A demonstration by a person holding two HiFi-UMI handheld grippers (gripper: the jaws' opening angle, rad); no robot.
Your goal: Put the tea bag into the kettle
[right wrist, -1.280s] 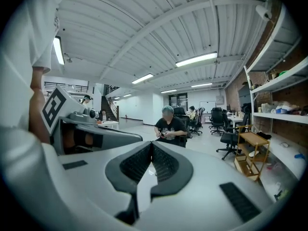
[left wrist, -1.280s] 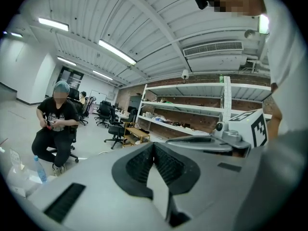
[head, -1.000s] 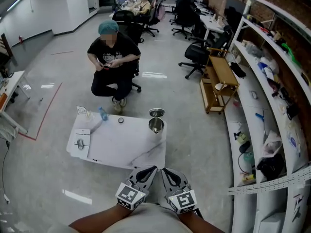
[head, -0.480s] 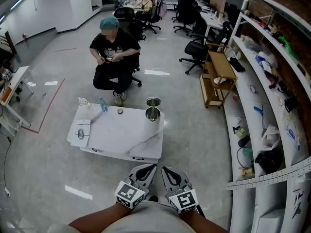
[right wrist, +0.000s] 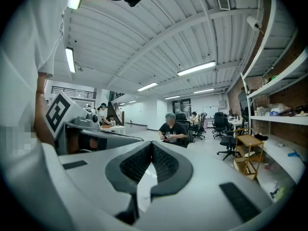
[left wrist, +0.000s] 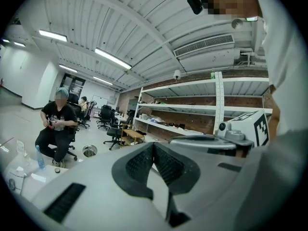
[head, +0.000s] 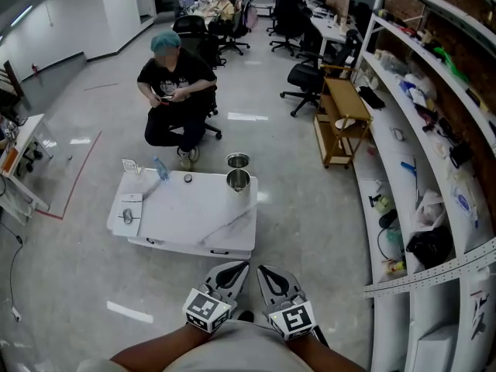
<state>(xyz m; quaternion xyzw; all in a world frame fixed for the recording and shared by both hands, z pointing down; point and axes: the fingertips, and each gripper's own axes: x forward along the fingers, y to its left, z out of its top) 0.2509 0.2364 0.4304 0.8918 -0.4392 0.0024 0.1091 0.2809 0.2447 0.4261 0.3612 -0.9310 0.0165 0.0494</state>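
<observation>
The steel kettle point(head: 238, 180) stands open on the far right corner of a low white table point(head: 194, 223), well ahead of me on the floor. A round steel lid or bowl point(head: 237, 160) lies just beyond it and also shows as the steel piece point(left wrist: 89, 150) in the left gripper view. I cannot pick out the tea bag at this distance. My left gripper point(head: 235, 270) and right gripper point(head: 266, 273) are held side by side close to my body, far from the table. In both gripper views the left gripper point(left wrist: 153, 145) and right gripper point(right wrist: 151, 145) have their jaws shut with nothing between them.
A person point(head: 172, 84) sits on a chair behind the table, looking at a phone. A small water bottle point(head: 161, 169), a little round cap point(head: 187, 178) and some papers point(head: 129, 206) lie on the table. Long shelves point(head: 434, 161) run along the right; a wooden cart point(head: 346, 118) and office chairs stand behind.
The table and kettle sit a little higher and farther in the head view, as the view has shifted. Both grippers stay shut in the same place against my body.
</observation>
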